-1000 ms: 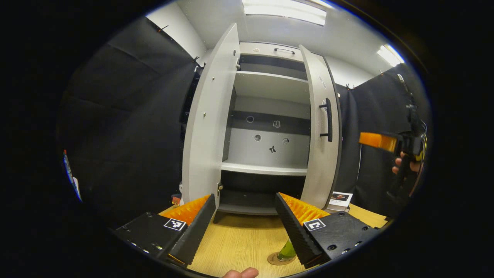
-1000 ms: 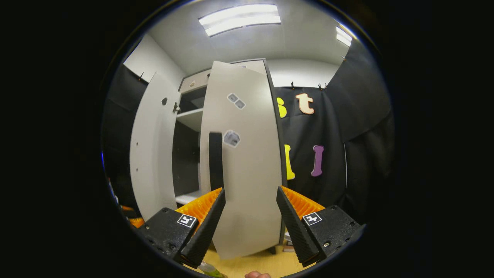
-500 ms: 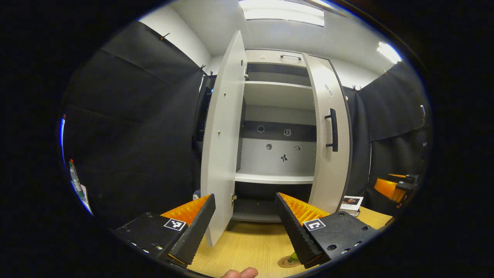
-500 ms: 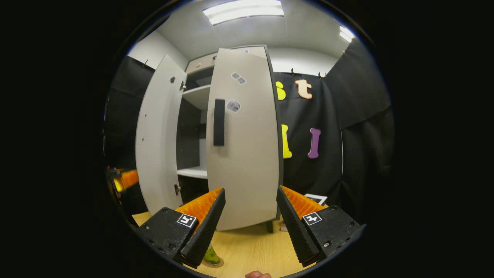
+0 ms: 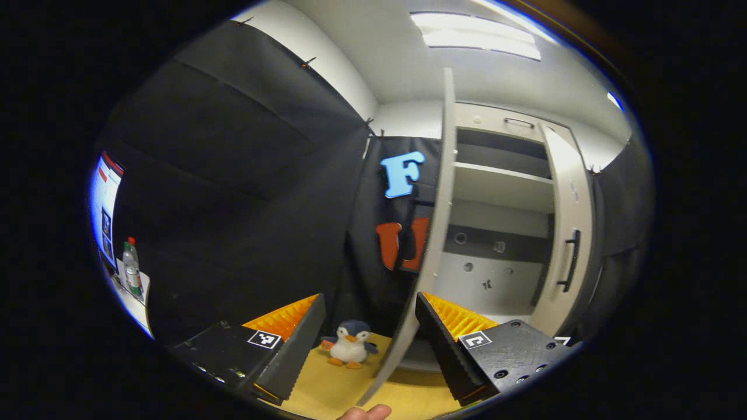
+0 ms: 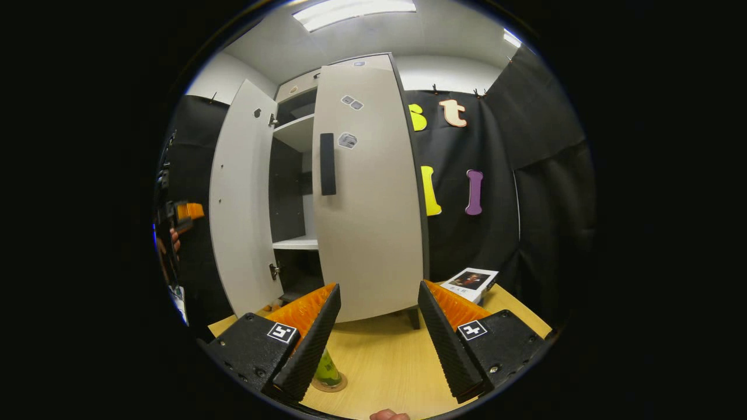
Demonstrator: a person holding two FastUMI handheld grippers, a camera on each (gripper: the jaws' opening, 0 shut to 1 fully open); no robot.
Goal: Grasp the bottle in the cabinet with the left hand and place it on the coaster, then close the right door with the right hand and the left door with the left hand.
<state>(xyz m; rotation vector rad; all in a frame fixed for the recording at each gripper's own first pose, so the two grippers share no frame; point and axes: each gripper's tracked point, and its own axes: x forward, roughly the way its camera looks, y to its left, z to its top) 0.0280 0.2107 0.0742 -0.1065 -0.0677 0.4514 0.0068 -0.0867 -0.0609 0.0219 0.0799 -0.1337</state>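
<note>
In the right gripper view, the right gripper (image 6: 373, 344) is held low over the wooden table (image 6: 385, 364) with its fingers spread apart and nothing between them. Just past its left finger, the green bottle (image 6: 327, 368) is seen standing on the round coaster (image 6: 331, 384), its long axis upright; its top is hidden behind the finger. Farther back, the cabinet (image 6: 303, 175) is faced with its right door (image 6: 367, 204) nearly shut, the dark handle (image 6: 327, 164) being turned toward the camera, while the left door (image 6: 242, 198) is swung wide open. A small white box (image 6: 471, 281) is seen on the table to the right of the cabinet. At the far left edge, the left gripper (image 6: 185, 211) is seen raised beside the left door, with a hand (image 6: 174, 240) below it.

In the left gripper view, the left gripper (image 5: 367, 344) is held with its fingers apart and empty, and the edge of the left door (image 5: 432, 233) is seen running down between them. A toy penguin (image 5: 350, 344) is shown on the table (image 5: 327, 391) just beyond the fingers. A second bottle (image 5: 132, 265) is shown far off at the left edge.
</note>
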